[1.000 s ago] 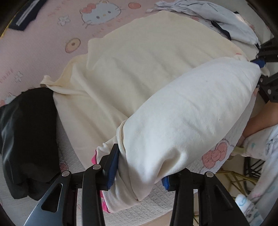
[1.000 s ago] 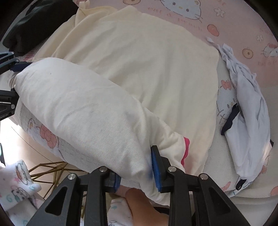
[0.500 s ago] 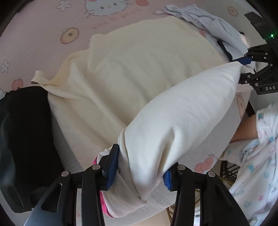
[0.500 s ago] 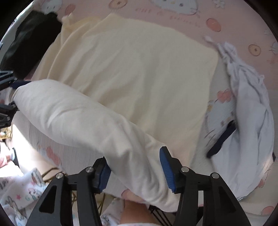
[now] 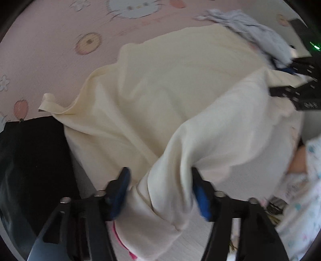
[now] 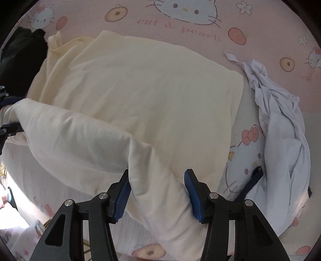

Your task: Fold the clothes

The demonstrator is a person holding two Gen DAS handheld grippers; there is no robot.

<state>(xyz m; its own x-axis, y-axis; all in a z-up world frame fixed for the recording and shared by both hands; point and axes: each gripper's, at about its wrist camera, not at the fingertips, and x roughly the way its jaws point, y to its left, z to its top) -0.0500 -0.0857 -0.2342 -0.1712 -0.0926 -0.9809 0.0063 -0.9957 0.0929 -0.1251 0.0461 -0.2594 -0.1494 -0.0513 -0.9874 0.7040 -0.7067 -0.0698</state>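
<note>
Two garments flank the one we are working on, all spread over a pink cartoon-print bedsheet (image 6: 80,12). Largest on it is the cream shirt (image 6: 150,90), lying flat across the middle with its long axis running side to side between our two hands. We have brought its near hem over as a rolled fold (image 6: 80,140) that lies along the near edge of the body, one end at each of our tongs.

A black garment (image 5: 30,160) is heaped at the left, touching the cream shirt's sleeve, and a pale lilac garment (image 6: 280,140) lies crumpled at the right, just beside it.

Our left tongs (image 5: 160,186) are opening: the left pad stands clear of the cloth, and the fold's end lies loosely between them, brushing the right pad. Our right tongs (image 6: 158,190) stand apart with the other end of the fold between them, the pads no longer pinching it.

We judge the fold is being let go. Each hand sits directly over its own end, so pulling away cleanly depends on both tongs lifting straight off without dragging the roll back toward us.
</note>
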